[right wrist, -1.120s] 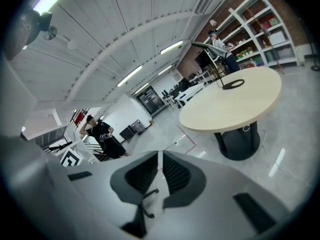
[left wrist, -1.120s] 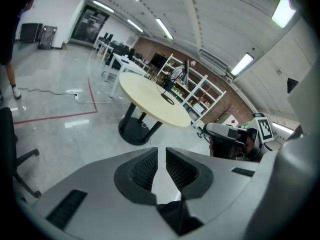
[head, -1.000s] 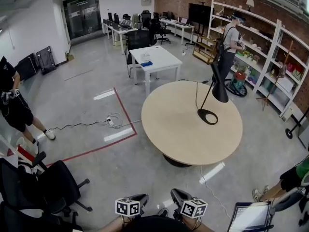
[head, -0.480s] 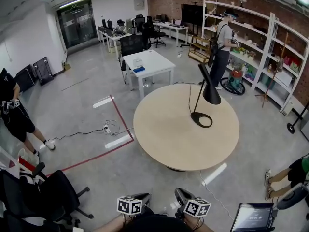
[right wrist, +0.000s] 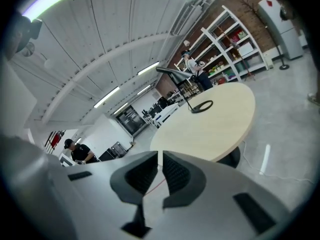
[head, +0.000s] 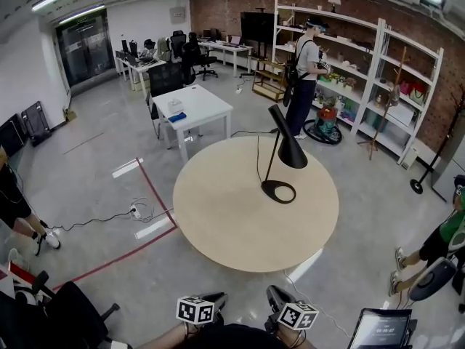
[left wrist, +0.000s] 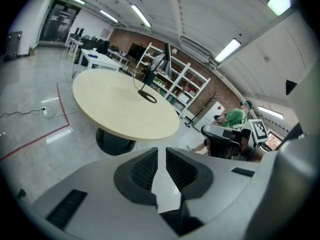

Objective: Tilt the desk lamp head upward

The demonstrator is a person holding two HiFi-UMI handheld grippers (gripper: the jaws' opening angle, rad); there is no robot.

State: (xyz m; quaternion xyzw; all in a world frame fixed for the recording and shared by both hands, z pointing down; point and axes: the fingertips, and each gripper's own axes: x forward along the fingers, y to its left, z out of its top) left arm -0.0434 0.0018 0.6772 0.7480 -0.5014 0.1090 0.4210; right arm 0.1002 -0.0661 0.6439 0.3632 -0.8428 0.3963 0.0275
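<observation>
Jaws on both grippers were closed with nothing between them: the left gripper (left wrist: 161,160) showed its ribbed pads drawn together to a thin slit, and the right gripper (right wrist: 160,165) looked the same. Well ahead of both pairs of jaws, and touched by neither, the black desk lamp (head: 280,158) stood on the far right part of a round beige table (head: 225,217). Its ring base (head: 278,191) lay flat on the tabletop, and its cone head (head: 289,150) was tipped downward over that base. Seen along the left jaws, the lamp stood ahead and slightly to the left; seen along the right jaws, it stood ahead and to the right. Both grippers sat side by side, short of the table's near edge. Beyond the table, a person (head: 301,75) stood at white shelves (head: 378,71).
</observation>
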